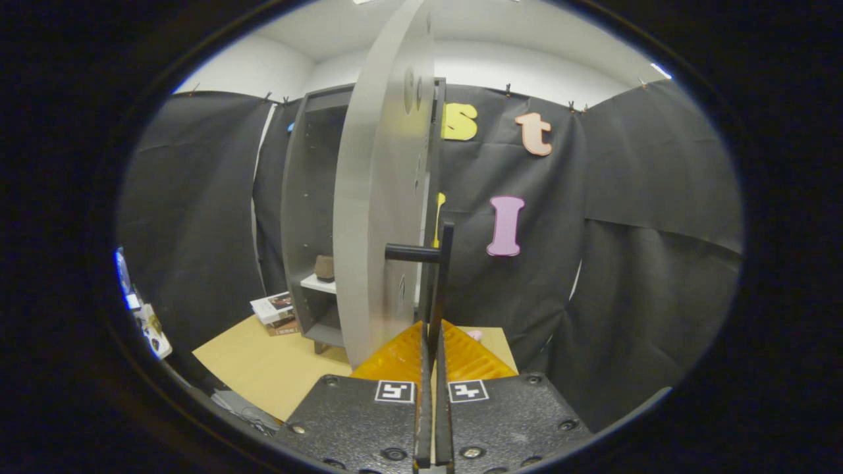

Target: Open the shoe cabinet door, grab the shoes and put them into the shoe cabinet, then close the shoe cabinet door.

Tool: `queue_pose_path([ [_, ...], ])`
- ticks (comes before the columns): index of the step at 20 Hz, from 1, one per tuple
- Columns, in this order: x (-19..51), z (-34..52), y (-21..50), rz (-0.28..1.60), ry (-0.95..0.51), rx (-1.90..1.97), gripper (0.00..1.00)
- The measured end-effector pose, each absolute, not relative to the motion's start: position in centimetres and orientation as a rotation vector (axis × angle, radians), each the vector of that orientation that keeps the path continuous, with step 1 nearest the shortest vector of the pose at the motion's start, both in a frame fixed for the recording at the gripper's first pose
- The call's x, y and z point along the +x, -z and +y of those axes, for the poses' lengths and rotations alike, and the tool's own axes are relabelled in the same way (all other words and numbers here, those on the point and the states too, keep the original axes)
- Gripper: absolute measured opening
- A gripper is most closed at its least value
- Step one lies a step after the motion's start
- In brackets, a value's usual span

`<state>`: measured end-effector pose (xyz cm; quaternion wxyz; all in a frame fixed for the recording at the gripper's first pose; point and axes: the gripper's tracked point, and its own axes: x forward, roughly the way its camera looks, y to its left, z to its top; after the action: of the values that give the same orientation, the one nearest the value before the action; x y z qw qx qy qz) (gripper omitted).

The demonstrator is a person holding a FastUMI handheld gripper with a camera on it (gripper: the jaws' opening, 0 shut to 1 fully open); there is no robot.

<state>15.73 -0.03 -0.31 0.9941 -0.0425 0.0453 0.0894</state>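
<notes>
The grey shoe cabinet [306,217] stands ahead and to the left, with its door [379,197] swung open and seen nearly edge-on. A black bar handle [448,263] sticks out from the door on a short post. My gripper [435,332] is shut on the lower end of this handle, with both fingers pressed against the bar. Inside the cabinet, a brown shoe [323,268] rests on a white shelf [319,284]. The door hides the rest of the inside.
The cabinet stands on a light wooden board [263,365]. A small stack of boxes [276,311] lies beside the cabinet's left foot. A small pink thing [475,335] peeks out just beyond the fingers. Black cloth walls close in behind and to the right.
</notes>
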Motion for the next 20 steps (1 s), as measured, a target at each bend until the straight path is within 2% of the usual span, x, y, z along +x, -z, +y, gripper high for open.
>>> queue_pose_path([
  [5, 14.7, -0.7, -1.0, 0.038, -0.237, -0.080, 0.08],
  [8, 14.0, -1.3, -1.1, 0.024, -0.268, -0.053, 0.13],
  [10, 13.4, -2.0, -1.1, 0.019, -0.274, -0.037, 0.21],
  [15, 11.2, -3.0, -1.7, -0.012, -0.213, -0.023, 0.74],
  [18, 8.5, -2.4, -2.8, -0.052, -0.154, -0.035, 0.80],
  [19, 7.5, -1.7, -3.2, -0.064, -0.136, -0.033, 0.88],
  [20, 6.5, -0.7, -3.2, -0.069, -0.122, -0.031, 0.89],
])
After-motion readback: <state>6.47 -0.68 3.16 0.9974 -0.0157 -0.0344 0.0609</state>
